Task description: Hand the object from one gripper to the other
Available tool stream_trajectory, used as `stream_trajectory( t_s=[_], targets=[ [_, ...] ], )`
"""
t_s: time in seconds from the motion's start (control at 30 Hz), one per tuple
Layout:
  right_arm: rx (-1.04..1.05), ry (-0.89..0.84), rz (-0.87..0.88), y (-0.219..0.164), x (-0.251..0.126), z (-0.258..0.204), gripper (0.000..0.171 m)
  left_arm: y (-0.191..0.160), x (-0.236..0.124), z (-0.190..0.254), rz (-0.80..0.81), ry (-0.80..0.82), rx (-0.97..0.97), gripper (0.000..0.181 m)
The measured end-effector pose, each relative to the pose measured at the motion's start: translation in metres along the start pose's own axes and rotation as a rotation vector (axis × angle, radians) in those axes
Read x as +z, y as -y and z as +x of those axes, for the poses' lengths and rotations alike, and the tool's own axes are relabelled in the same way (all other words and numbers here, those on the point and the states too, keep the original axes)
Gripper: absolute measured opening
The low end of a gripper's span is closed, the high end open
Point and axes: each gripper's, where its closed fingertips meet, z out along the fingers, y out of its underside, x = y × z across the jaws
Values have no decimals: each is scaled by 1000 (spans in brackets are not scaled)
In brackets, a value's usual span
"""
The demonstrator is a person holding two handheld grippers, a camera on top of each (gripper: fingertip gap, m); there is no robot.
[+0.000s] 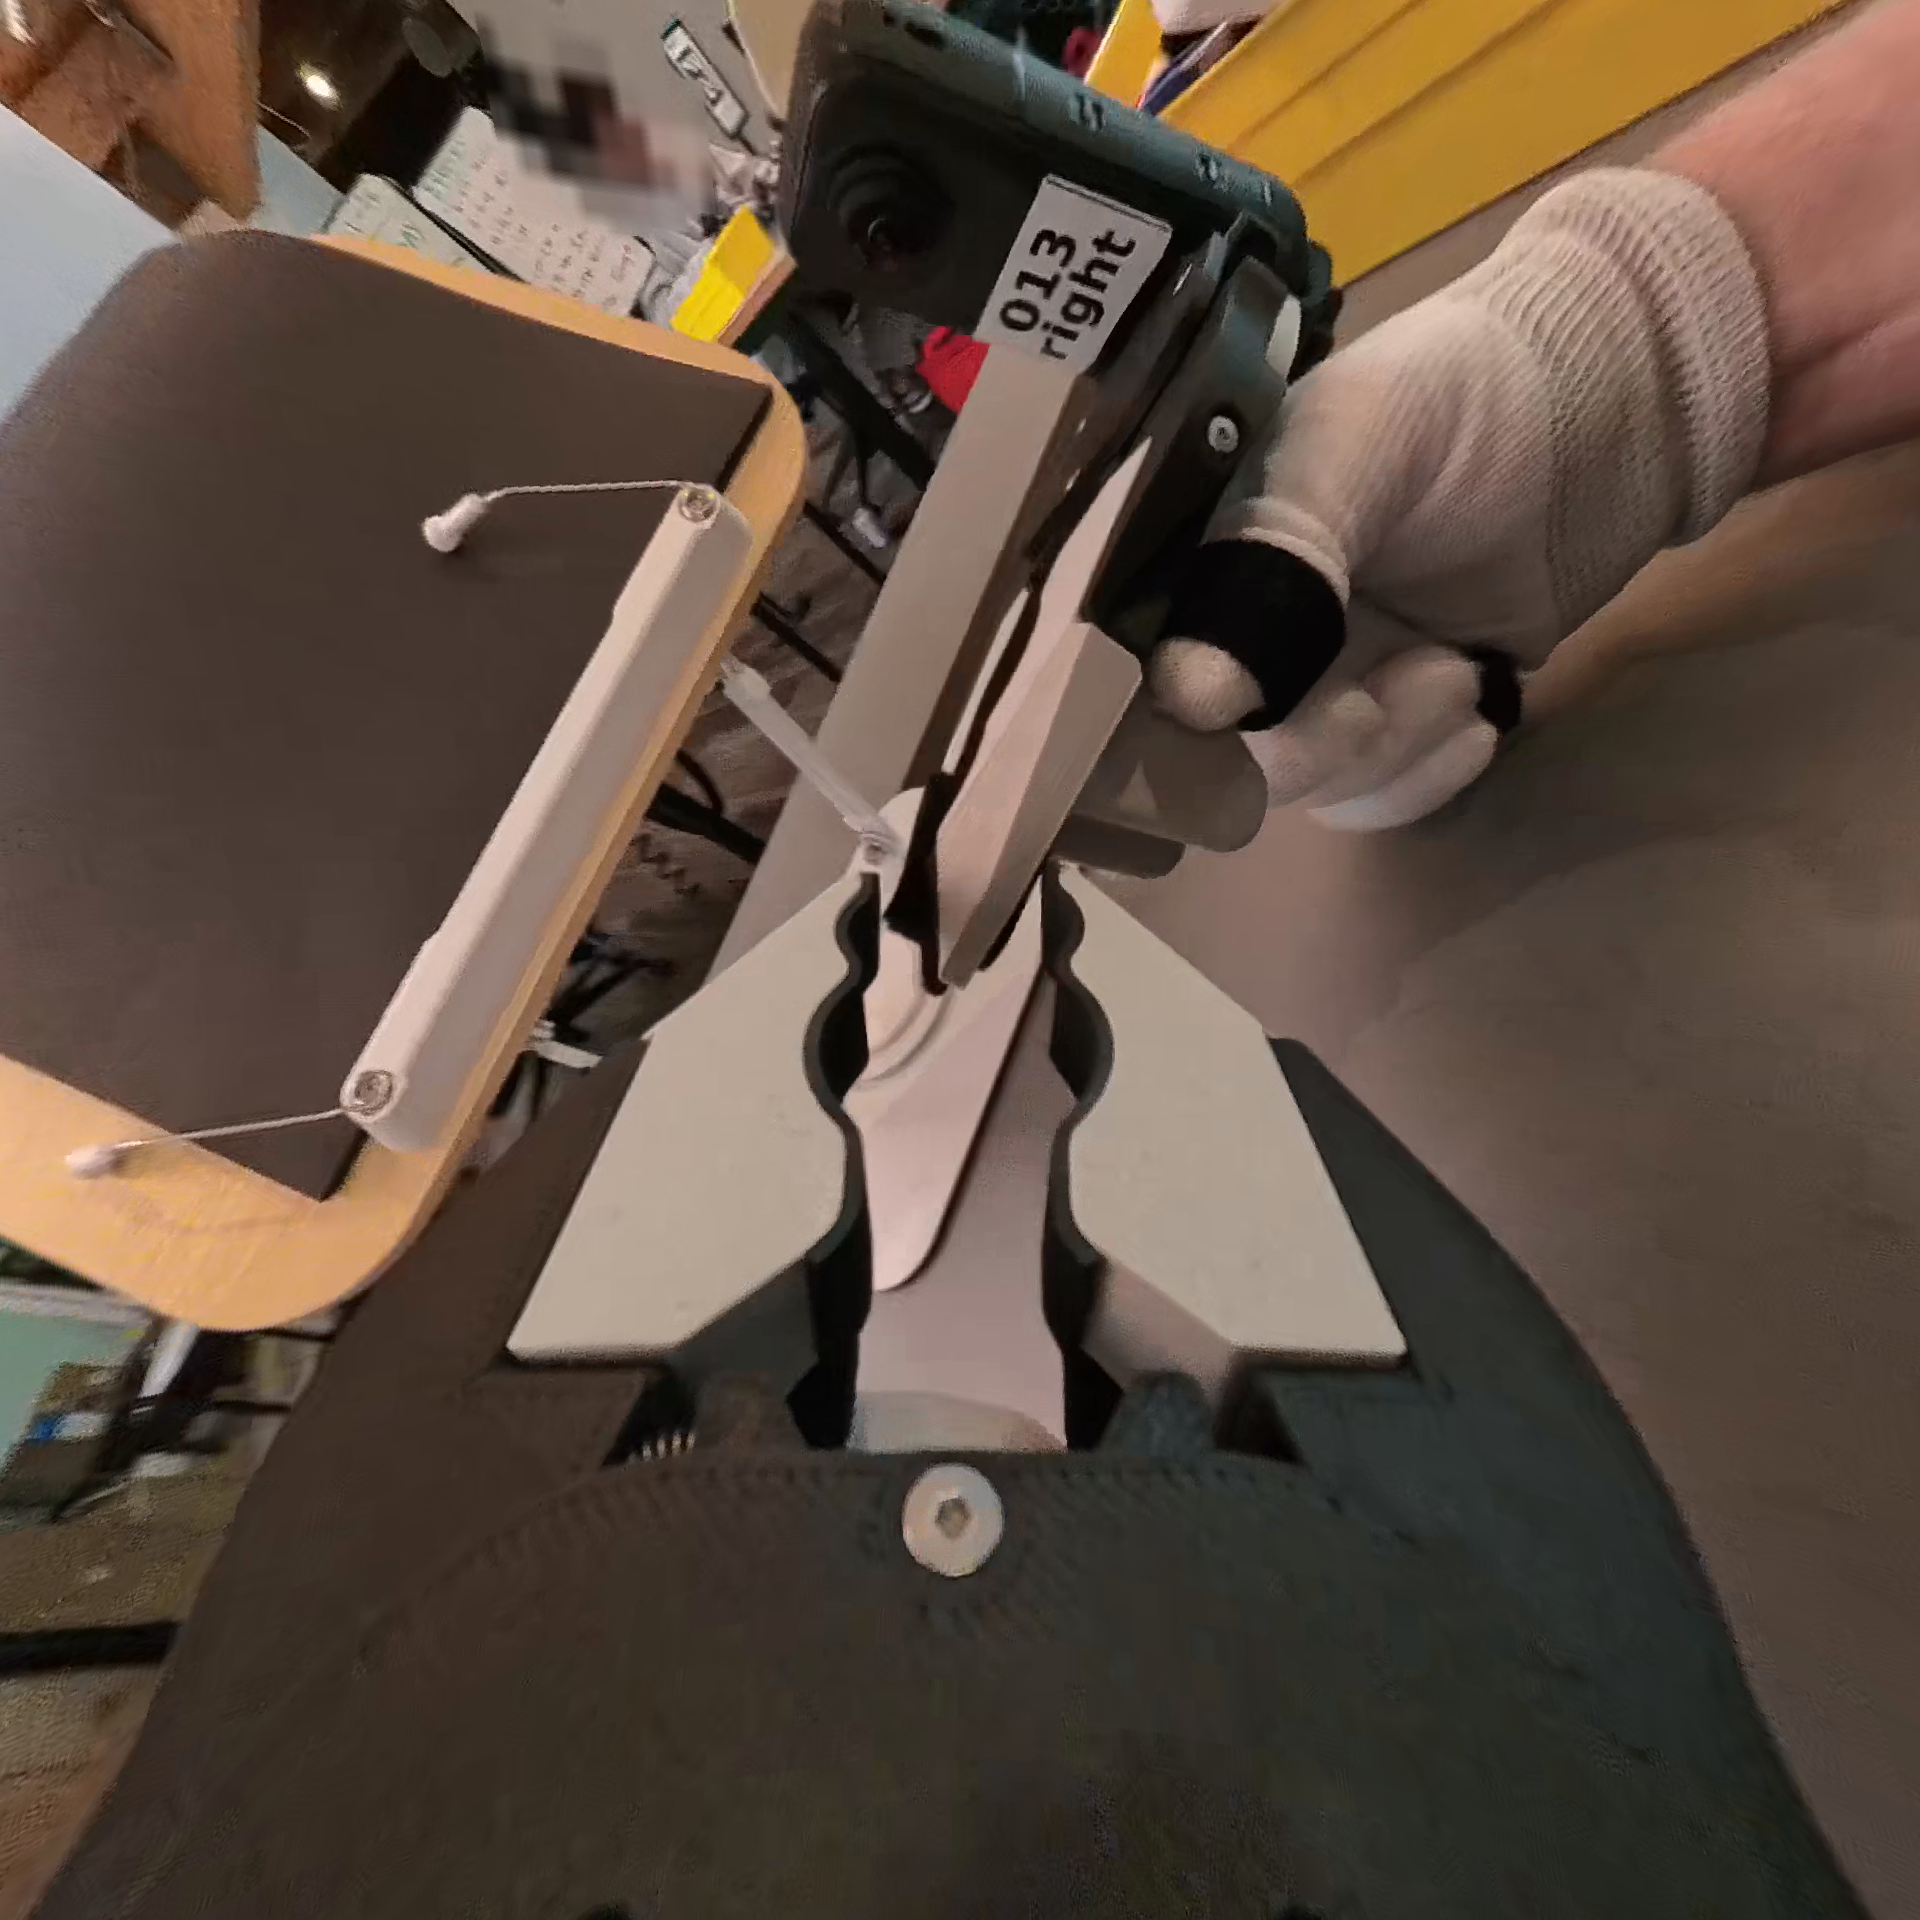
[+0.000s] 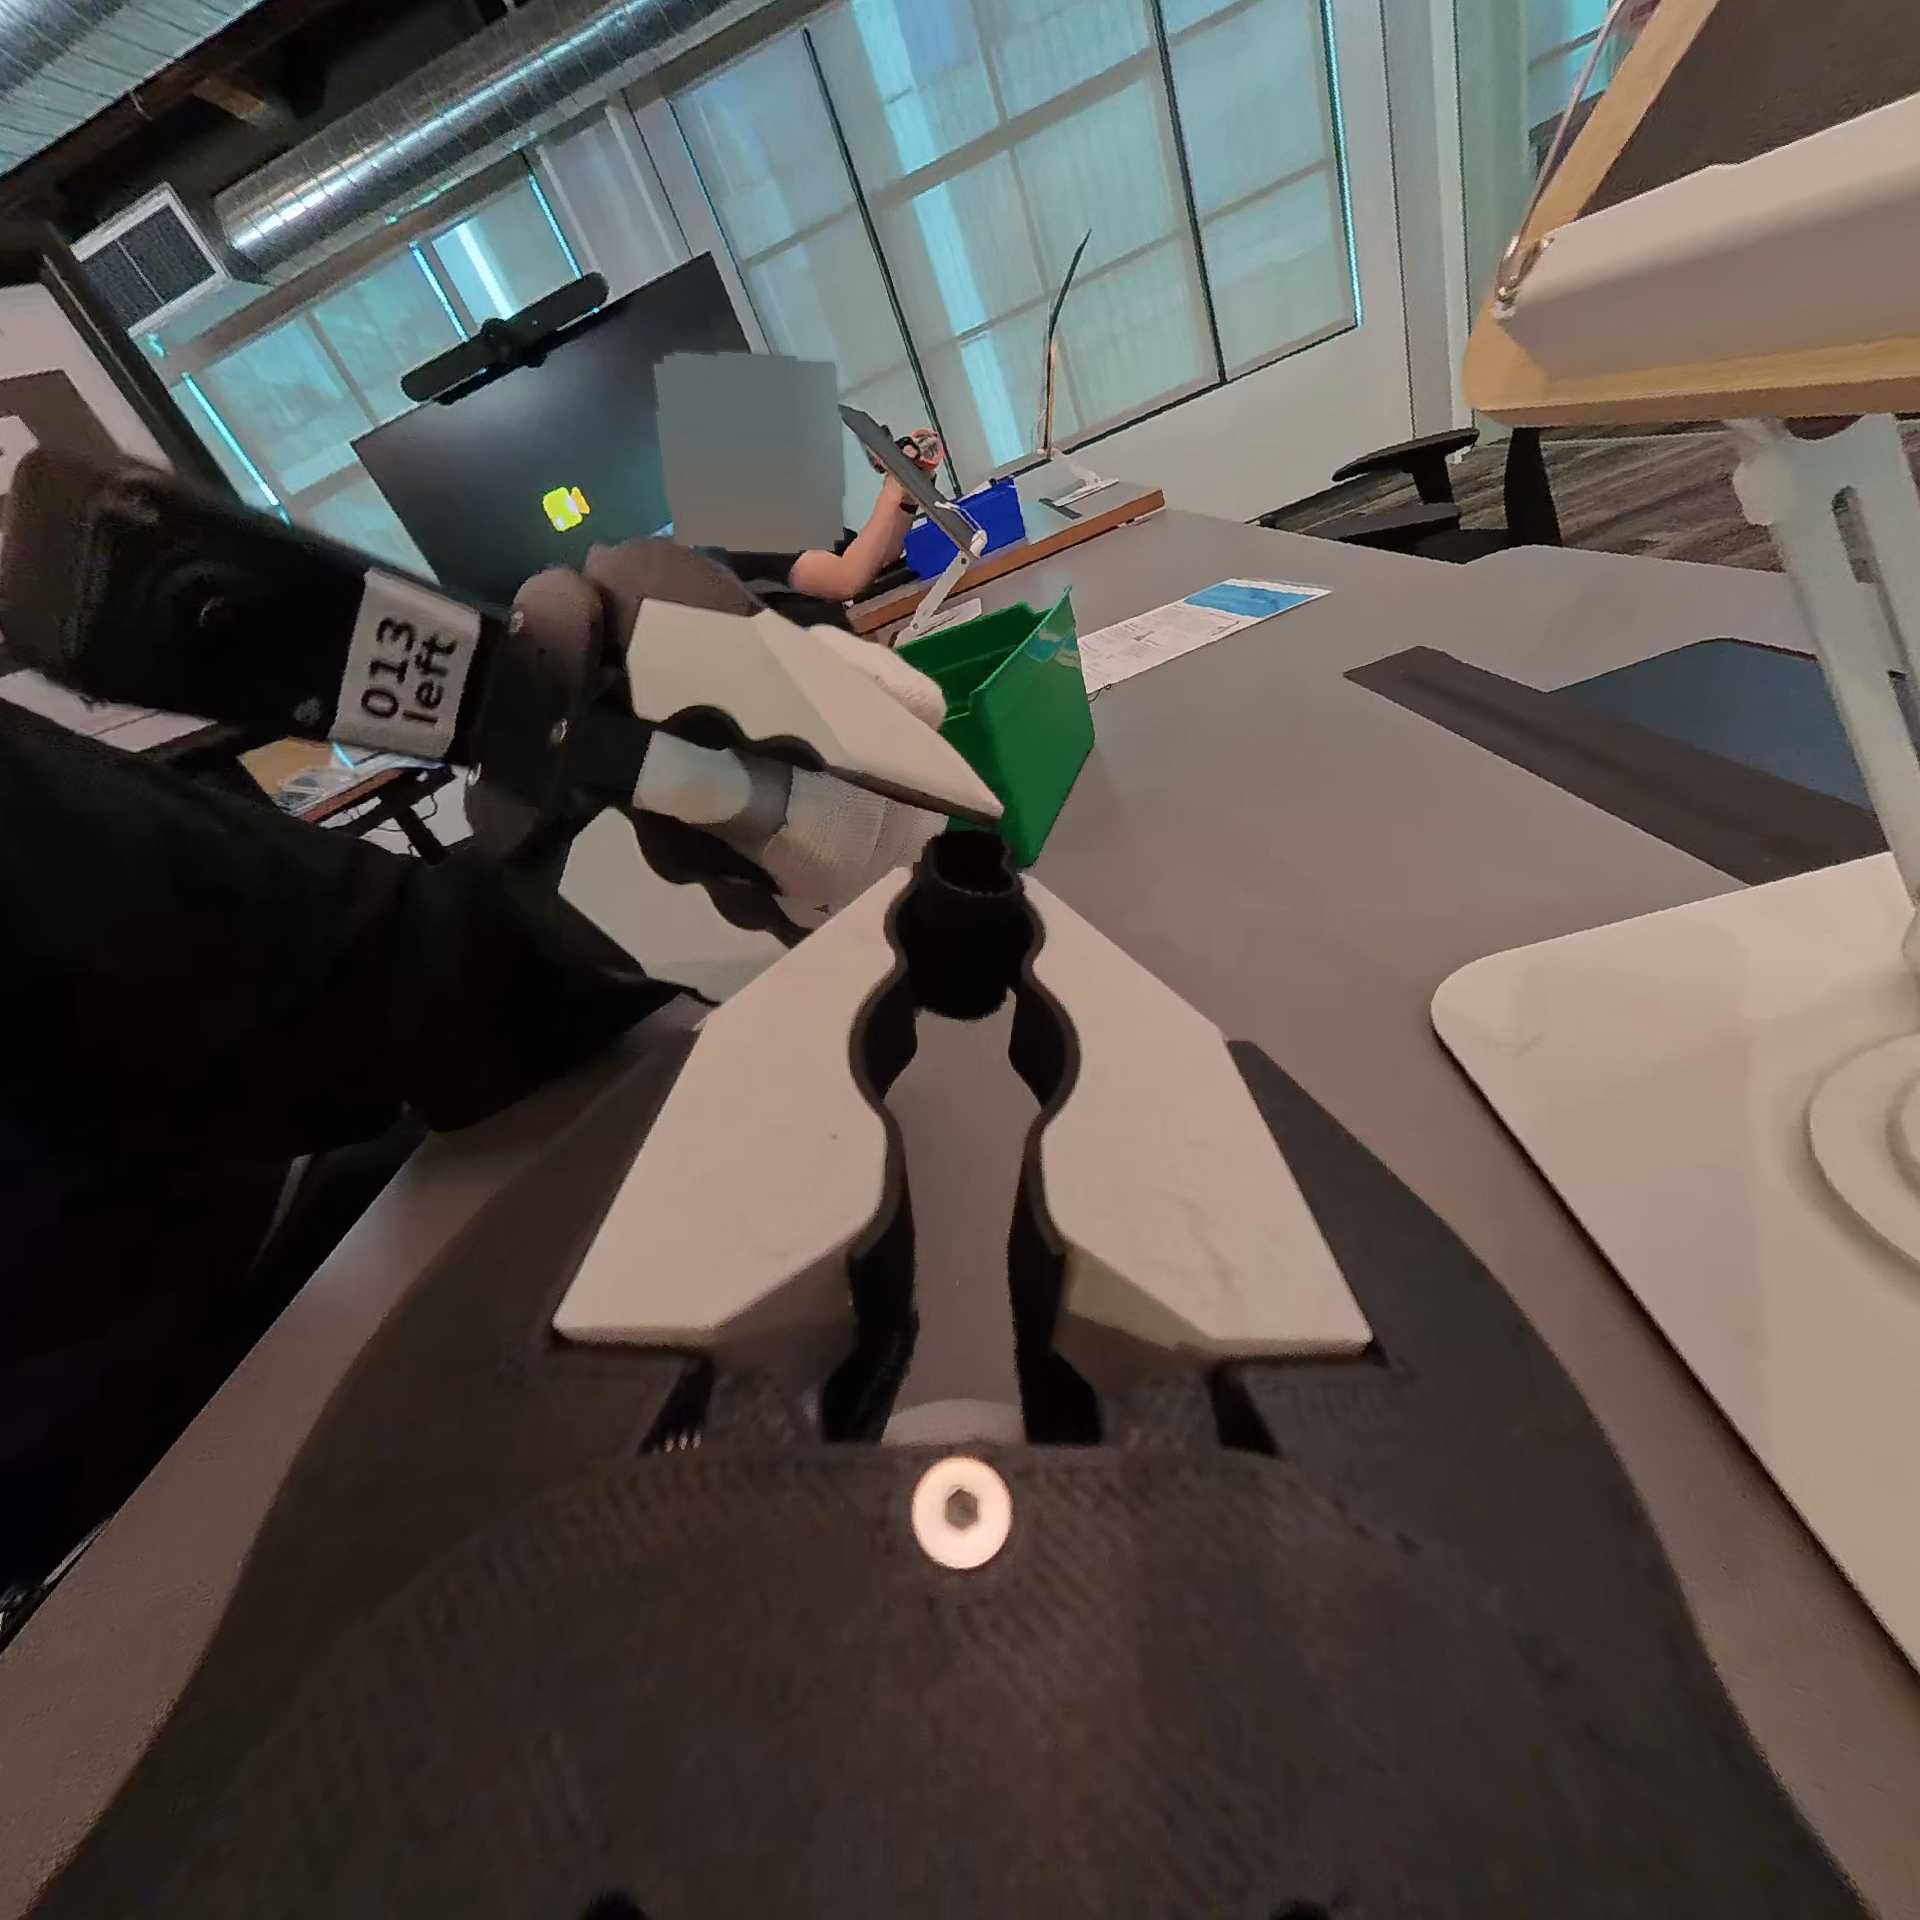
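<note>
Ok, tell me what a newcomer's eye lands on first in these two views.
First, the two grippers meeting tip to tip above the table: the right gripper pinches a small black cylinder at its tips, while the left gripper has its jaws open close by it. Next come the white-gloved hand at the upper right of the left wrist view, and the bright green bin on the grey table behind.

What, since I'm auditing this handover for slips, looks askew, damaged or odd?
Nothing is spilled or damaged. The black cylinder sits only in the outermost notch of the right gripper, poking past its fingers, which looks like a shallow hold. The left gripper is open beside it.
</note>
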Motion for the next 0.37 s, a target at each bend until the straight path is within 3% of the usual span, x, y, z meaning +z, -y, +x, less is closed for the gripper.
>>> stream_trajectory(
  t_s=[0.2,0.37],
  targets=[
    [-5,129,-76,-14,5,-23,9,9,-23,19,73,-289,-191,30],
    [-8,305,-233,-45,13,-58,10,18,-43,46,97,-492,-190,33]
  ],
)
